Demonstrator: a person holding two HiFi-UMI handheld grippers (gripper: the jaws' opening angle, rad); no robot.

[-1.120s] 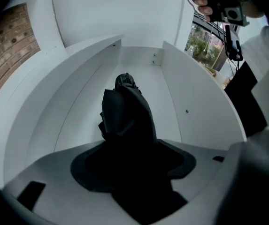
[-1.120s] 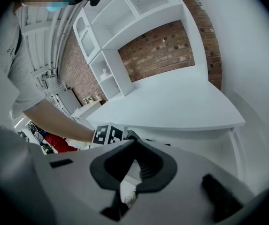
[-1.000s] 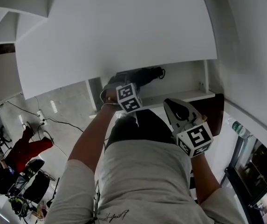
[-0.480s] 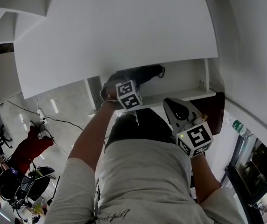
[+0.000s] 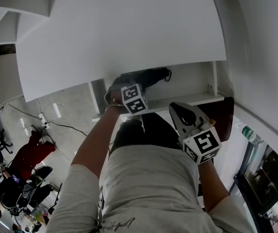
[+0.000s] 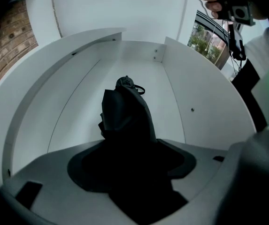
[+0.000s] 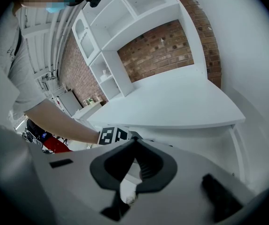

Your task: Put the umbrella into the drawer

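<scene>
The left gripper (image 6: 129,146) clamped the umbrella (image 6: 125,109) inside the drawer (image 6: 204,118), likely to lay it down; the right gripper (image 7: 133,146) hung closed, empty

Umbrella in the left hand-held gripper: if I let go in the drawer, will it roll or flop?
The umbrella looks folded short with loose, creased fabric, so it would probably settle, not roll far. It seems compact and likely light. The drawer walls should stop any drift.

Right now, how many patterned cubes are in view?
2: one cube by the drawer, next to the umbrella; the other cube lower right, above the person's shirt. None looks hidden.
</scene>
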